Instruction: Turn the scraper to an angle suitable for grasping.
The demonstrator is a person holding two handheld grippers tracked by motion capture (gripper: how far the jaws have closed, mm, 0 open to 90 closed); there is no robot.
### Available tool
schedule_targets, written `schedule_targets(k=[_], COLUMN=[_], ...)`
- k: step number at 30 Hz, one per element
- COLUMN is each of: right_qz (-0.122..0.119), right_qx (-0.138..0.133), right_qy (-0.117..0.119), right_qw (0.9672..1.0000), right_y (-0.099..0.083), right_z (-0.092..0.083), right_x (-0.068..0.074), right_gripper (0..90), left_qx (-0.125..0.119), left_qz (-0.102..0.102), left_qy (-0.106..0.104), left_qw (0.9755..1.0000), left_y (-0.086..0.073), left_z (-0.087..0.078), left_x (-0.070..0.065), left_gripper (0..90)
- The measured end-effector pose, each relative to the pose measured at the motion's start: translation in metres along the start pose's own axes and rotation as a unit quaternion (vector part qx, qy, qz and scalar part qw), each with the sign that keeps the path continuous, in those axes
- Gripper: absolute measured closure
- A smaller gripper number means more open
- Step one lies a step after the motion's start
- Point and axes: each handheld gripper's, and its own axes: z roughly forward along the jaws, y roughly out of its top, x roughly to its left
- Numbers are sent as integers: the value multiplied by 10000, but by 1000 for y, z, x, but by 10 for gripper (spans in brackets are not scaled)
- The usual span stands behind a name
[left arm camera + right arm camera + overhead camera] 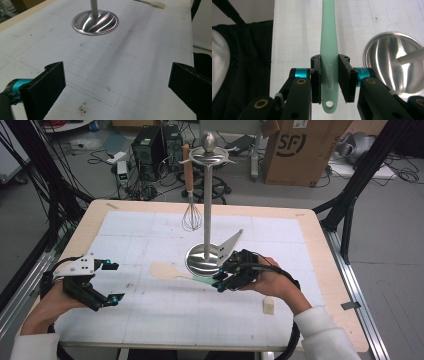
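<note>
From the high view, the right gripper pinches the spatula by its green handle, near the stand; the left gripper hovers at the table's near left. The left gripper view shows its jaws spread wide over bare mat. The right gripper view shows both pads clamping the handle's near end.

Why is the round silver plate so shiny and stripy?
In the left gripper view the stand's base mirrors the room in wavy bright and dark streaks; in the right gripper view it looks soft and out of focus, while the green spatula handle is sharp.
</note>
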Motion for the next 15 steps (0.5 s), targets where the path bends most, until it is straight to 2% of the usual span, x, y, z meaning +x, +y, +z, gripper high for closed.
schedule_targets(k=[4,5,9,11,12,14,15], right_qz=[11,61,1,32,-66,34,-7], right_qx=[78,69,6,56,-10,146,99], right_qy=[7,32,69,90,117,142,160], right_qw=[10000,10000,10000,9999,9999,9998,9998], right_y=[6,8,14,17,18,21,22], right_z=[14,18,28,33,36,41,44], right_x=[-4,-5,-9,-9,-11,-9,-10], right_gripper=[739,738,738,738,738,739,739], left_qx=[-38,-45,-41,-53,-74,-86,-102], left_qz=[19,25,48,50,44,47,44], left_qy=[-61,-70,-92,-91,-75,-79,-82], left_qw=[10000,10000,9999,9999,9999,9999,9999], left_y=[0,0,0,0,0,0,0], left_z=[-1,0,1,0,0,-1,-2], left_x=[-1,-1,-1,-1,-1,-1,-1], left_gripper=[17,17,17,17,17,17,17])
